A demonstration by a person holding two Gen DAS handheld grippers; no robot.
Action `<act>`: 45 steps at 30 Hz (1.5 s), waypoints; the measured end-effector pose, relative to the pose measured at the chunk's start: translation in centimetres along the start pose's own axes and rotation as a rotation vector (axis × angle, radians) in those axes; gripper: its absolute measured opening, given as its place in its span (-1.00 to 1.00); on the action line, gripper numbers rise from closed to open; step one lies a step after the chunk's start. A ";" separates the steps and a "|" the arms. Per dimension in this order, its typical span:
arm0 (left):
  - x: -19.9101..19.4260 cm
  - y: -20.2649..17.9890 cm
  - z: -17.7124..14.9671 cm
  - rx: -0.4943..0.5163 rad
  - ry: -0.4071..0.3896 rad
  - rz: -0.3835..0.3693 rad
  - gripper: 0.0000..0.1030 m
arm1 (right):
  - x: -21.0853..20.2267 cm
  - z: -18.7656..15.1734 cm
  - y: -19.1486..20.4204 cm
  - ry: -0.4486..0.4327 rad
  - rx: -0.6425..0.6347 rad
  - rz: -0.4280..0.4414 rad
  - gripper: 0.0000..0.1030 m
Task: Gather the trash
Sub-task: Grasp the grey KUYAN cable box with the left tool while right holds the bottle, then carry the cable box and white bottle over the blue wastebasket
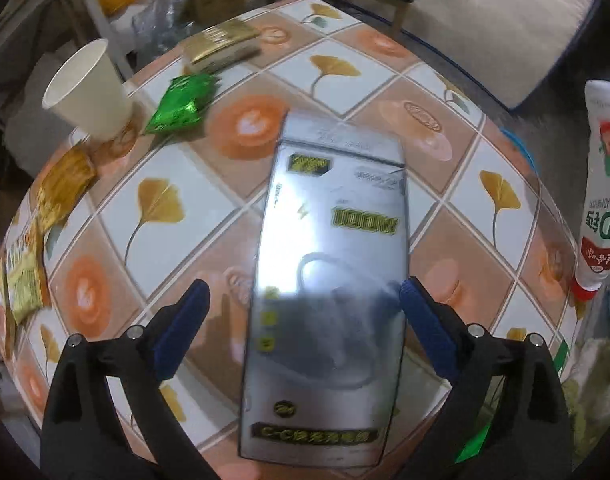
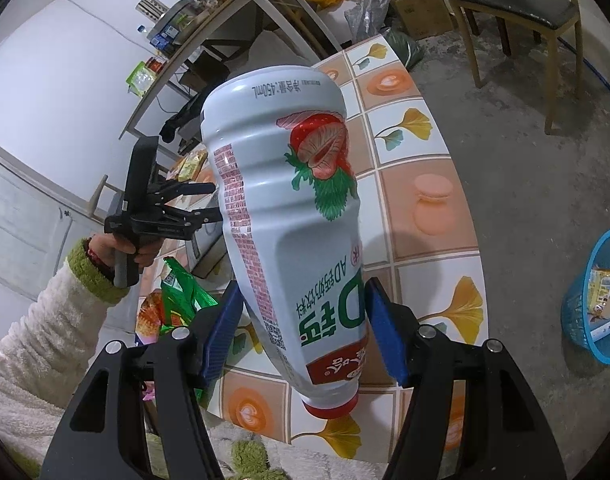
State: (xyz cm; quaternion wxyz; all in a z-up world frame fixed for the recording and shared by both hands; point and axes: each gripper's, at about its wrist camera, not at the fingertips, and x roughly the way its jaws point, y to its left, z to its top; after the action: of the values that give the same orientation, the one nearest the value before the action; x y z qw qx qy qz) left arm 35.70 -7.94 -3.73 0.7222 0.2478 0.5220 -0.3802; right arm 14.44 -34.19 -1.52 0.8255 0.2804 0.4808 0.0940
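Observation:
A flat silver cable package [image 1: 329, 288] lies between the wide-apart fingers of my left gripper [image 1: 303, 286], over the tiled tablecloth. The left pad stands clear of it and the right pad is at its edge, so the gripper is open. My right gripper [image 2: 305, 286] is shut on a white strawberry-drink bottle [image 2: 289, 208], held upside down with its red cap toward the camera. The bottle [image 1: 601, 200] also shows at the right edge of the left wrist view. The left gripper [image 2: 215, 202] appears beyond the bottle, in a hand with a fuzzy white sleeve.
On the table [image 1: 361, 92] lie a green wrapper [image 1: 181, 104], a paper cup [image 1: 89, 88], a gold box [image 1: 221, 46] and yellow wrappers [image 1: 61, 188]. A blue basket [image 2: 597, 300] with some trash stands on the floor to the right. A wooden chair [image 2: 513, 4] is behind the table.

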 end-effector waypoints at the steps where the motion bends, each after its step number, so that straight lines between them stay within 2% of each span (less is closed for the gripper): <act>1: 0.1 -0.3 0.2 0.007 0.007 0.003 0.79 | 0.0 0.0 0.1 0.001 -0.001 0.000 0.18; 6: 0.9 -1.4 1.3 0.031 0.031 -0.007 0.79 | 0.2 0.2 0.1 0.002 0.002 -0.002 0.18; 11: 2.4 -2.2 1.8 0.061 0.079 0.036 0.79 | 0.3 0.2 -0.1 0.005 0.009 0.002 0.18; 22: 3.0 -2.0 2.6 0.021 0.089 0.035 0.79 | 0.4 0.1 -0.4 0.000 0.022 0.016 0.18; 27: 2.9 -1.8 3.2 0.006 0.083 0.034 0.62 | 0.3 0.0 -0.6 -0.007 0.031 0.020 0.18; 37: 0.0 -1.2 2.6 -0.038 0.002 0.050 0.60 | -0.8 -0.6 -0.8 -0.042 0.039 0.021 0.18; 45: -5.7 -2.0 3.0 -0.055 -0.139 0.069 0.58 | -2.7 -0.9 -0.6 -0.111 0.042 0.039 0.18</act>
State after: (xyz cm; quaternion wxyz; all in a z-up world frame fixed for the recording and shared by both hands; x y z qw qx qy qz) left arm 34.87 -9.73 2.75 0.7760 0.2187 0.4718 -0.3568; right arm 12.18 -35.55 -0.18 0.8428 0.3115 0.4308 0.0843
